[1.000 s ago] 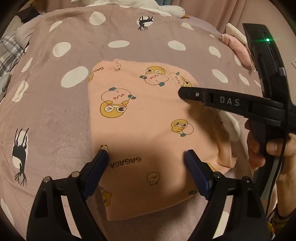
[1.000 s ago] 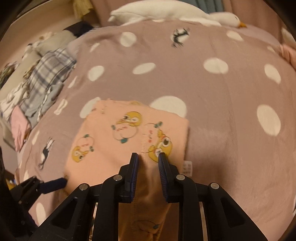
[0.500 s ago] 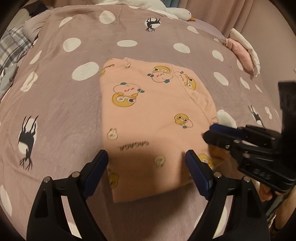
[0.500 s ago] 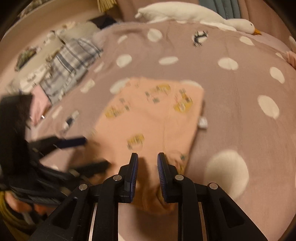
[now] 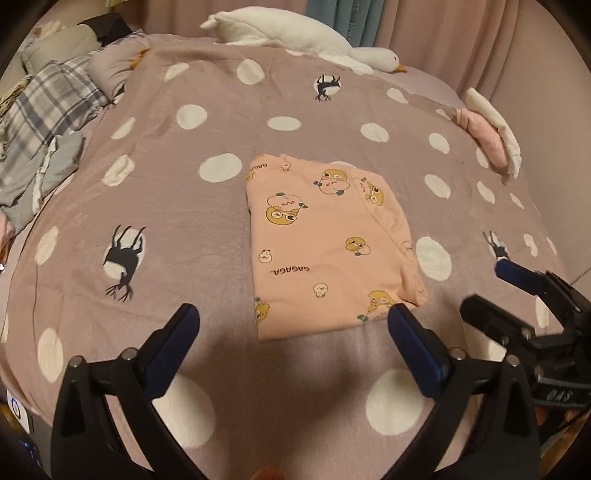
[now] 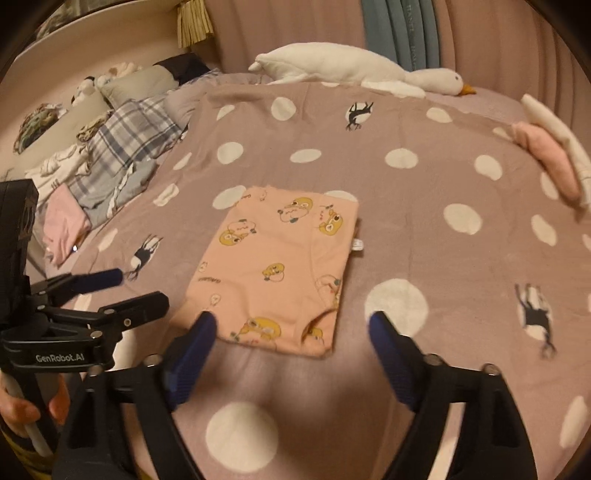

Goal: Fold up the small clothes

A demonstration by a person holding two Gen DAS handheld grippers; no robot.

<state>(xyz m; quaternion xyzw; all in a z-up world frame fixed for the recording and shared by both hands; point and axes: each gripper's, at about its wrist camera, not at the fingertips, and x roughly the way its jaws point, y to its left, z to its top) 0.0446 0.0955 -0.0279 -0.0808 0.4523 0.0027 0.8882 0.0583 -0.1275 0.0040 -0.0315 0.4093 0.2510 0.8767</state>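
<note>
A small peach garment with duck prints (image 5: 325, 240) (image 6: 280, 269) lies folded into a flat rectangle on the mauve dotted bedspread (image 5: 184, 221) (image 6: 443, 240). My left gripper (image 5: 291, 321) hovers above the bedspread just short of the garment's near edge, its jaws opening wide with nothing between them. My right gripper (image 6: 291, 325) also hangs over the garment's near edge, jaws opening wide, nothing held. Each gripper shows in the other's view: the right gripper (image 5: 491, 291) at the right, the left gripper (image 6: 136, 291) at the left, held by a hand (image 6: 22, 410).
A white goose plush (image 5: 295, 33) (image 6: 351, 70) lies at the far edge of the bed. Plaid and grey clothes (image 5: 40, 122) (image 6: 122, 155) are piled on the left. A pink and white folded stack (image 5: 491, 136) (image 6: 550, 162) sits at the right edge.
Both grippers have pulled back and risen away from the garment. The right gripper's jaws, nearly shut before, now stand wide apart. The left jaws have widened a little. The garment lies flat.
</note>
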